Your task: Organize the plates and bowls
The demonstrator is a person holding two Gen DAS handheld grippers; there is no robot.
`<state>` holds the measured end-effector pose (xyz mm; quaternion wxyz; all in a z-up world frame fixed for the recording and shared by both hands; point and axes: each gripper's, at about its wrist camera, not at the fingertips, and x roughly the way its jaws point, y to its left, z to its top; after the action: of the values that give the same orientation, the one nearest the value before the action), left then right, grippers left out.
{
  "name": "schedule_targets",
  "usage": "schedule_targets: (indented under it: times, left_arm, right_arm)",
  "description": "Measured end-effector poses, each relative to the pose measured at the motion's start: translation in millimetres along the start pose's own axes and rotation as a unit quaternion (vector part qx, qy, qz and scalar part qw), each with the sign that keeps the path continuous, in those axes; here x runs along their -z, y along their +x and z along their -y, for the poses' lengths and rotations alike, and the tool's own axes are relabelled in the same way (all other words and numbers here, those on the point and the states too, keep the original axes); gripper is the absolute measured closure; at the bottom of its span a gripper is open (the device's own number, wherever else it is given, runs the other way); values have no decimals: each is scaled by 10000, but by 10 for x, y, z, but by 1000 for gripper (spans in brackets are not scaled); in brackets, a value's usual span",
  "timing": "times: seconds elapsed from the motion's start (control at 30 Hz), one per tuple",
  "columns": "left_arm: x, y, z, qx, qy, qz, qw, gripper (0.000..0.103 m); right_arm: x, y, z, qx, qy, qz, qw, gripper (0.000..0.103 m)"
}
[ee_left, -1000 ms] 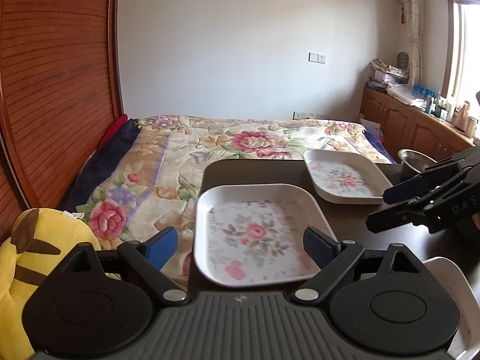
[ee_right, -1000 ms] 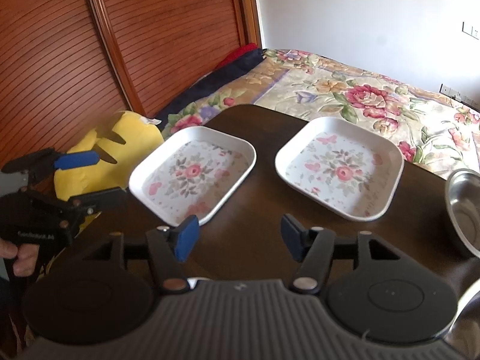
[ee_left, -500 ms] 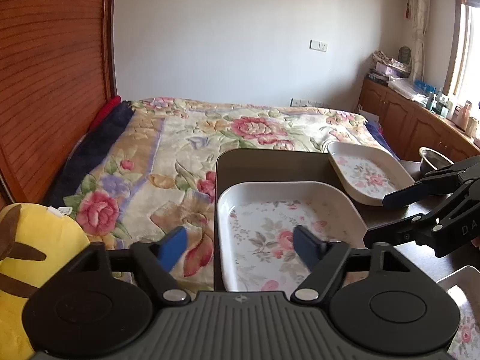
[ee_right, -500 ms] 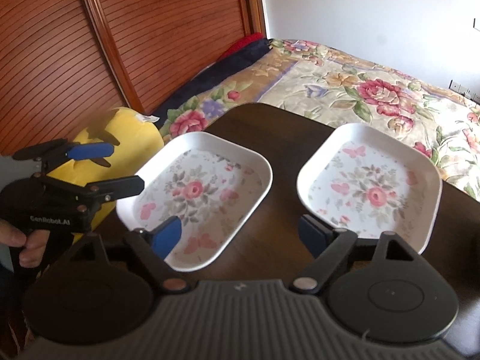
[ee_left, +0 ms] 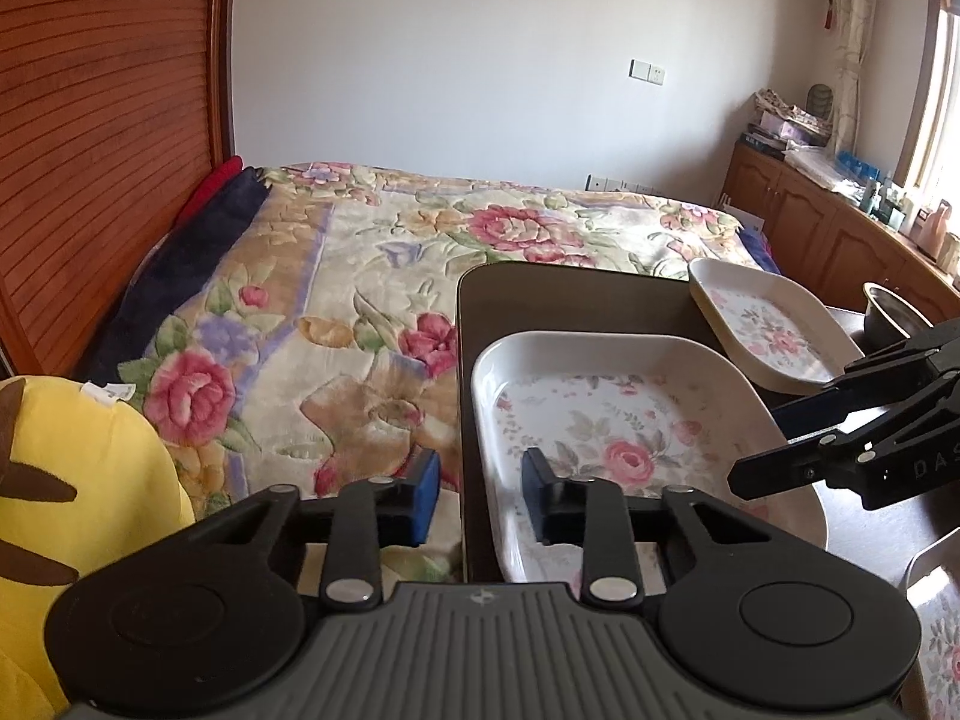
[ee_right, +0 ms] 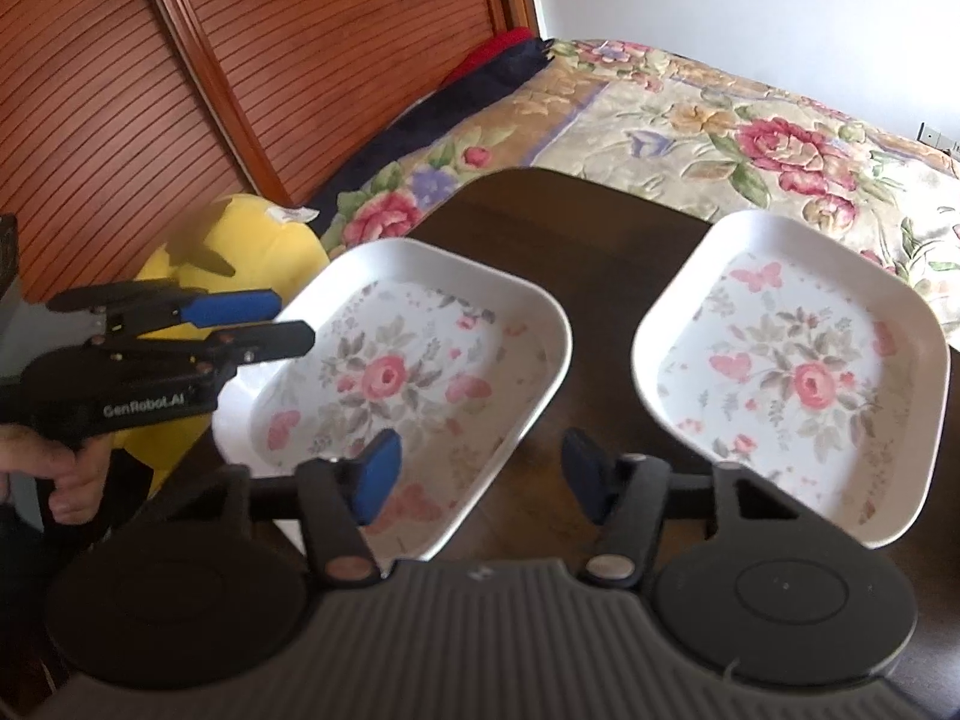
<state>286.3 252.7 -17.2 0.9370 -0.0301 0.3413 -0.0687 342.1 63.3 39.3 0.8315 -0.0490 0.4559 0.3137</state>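
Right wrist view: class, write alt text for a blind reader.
The open right claw hovers over a dark table holding two white floral plates. The left claw reaches in beside a yellow plush.

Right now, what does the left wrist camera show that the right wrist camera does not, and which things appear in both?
Only the left wrist view: a metal bowl, wooden cabinets under a window, and part of a third floral plate.

Only the right wrist view: the person's hand holding the left gripper.

Both: two white floral plates, near and far, the dark table, the flowered bedspread, the yellow plush toy.
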Motion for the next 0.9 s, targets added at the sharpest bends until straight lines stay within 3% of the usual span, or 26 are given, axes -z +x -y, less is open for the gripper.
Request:
schedule_targets:
  times: [0.17,0.6,0.9]
  left_arm:
    - [12,9,-7,59,-34,5,10000,58]
    - [49,-25,53,6,-25,108,9999,60]
    - [83,-119,87,84,-218,85,9997,62]
  right_arm:
    - [-5,20,-20,2,-51,-3,10000,56]
    - [12,20,5,188,-105,73,9997,81]
    - [15,15,53,185,-5,100,9998,87]
